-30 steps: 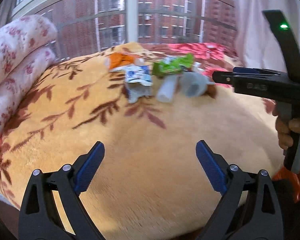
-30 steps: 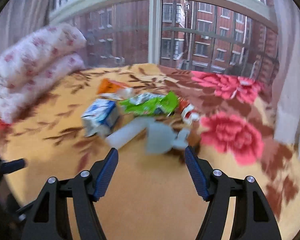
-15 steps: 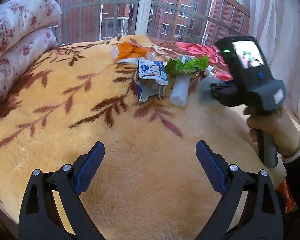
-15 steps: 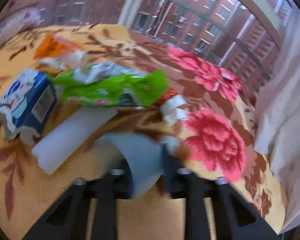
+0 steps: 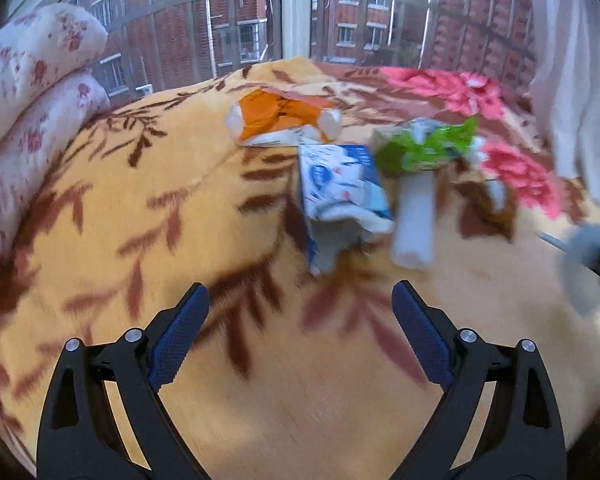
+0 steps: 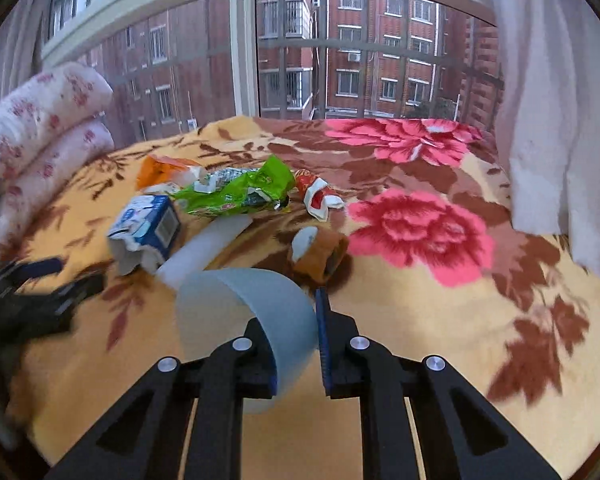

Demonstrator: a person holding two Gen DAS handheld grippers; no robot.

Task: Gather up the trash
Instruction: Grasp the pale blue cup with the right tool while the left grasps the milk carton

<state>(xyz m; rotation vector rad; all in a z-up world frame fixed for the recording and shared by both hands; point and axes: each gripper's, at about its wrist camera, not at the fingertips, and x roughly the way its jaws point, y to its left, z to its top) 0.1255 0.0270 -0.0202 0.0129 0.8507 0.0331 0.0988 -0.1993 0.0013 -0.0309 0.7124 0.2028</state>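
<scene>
Trash lies on a flowered blanket point(image 6: 440, 320): a blue and white carton point(image 6: 148, 228) point(image 5: 340, 192), a green wrapper point(image 6: 240, 192) point(image 5: 424, 148), an orange packet point(image 5: 276, 118) point(image 6: 160, 170), a white tube point(image 6: 208, 248) point(image 5: 414, 220), a red and white wrapper point(image 6: 318, 198) and a brown piece point(image 6: 320, 254). My right gripper point(image 6: 298, 340) is shut on the wall of a pale blue paper cup point(image 6: 236, 304), held above the blanket; the cup shows blurred at the right edge of the left wrist view point(image 5: 588, 264). My left gripper point(image 5: 300, 340) is open and empty, short of the carton.
Folded floral bedding point(image 5: 32, 100) is stacked at the left. A large barred window point(image 6: 300, 52) runs behind the bed and a pale curtain point(image 6: 552, 100) hangs at the right. The left gripper's body appears at the left edge of the right wrist view point(image 6: 28, 304).
My right gripper closed on the blue cup and drew it back off the pile toward the near right. My left gripper moved closer to the carton, still open.
</scene>
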